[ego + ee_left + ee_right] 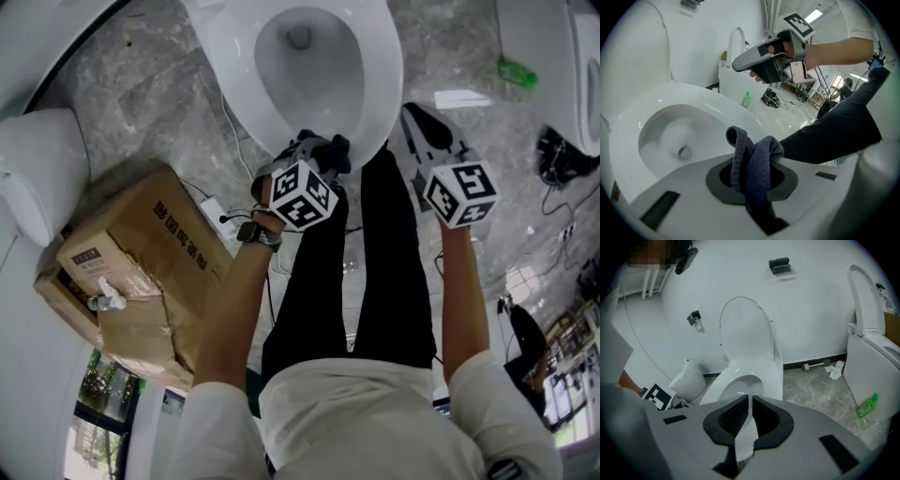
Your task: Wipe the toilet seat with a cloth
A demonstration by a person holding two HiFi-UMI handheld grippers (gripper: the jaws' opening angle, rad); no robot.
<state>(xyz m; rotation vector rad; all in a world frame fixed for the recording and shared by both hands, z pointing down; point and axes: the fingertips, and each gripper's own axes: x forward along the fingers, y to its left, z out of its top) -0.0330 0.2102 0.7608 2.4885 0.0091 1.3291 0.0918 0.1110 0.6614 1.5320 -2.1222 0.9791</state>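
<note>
The white toilet seat (382,94) lies down round the open bowl, with the lid (744,331) raised against the wall. My left gripper (317,156) is shut on a dark blue cloth (332,148) at the seat's near rim. In the left gripper view the cloth (754,164) bunches up between the jaws above the seat (661,96). My right gripper (414,112) hovers beside the toilet's right side, off the seat. Its jaws (750,404) are shut but for a thin slit, with nothing in them.
A cardboard box (141,267) sits on the floor at the left, beside a white fixture (37,169). A second toilet (872,362) stands to the right with a green bottle (867,406) at its foot. Cables trail over the marble floor (169,103).
</note>
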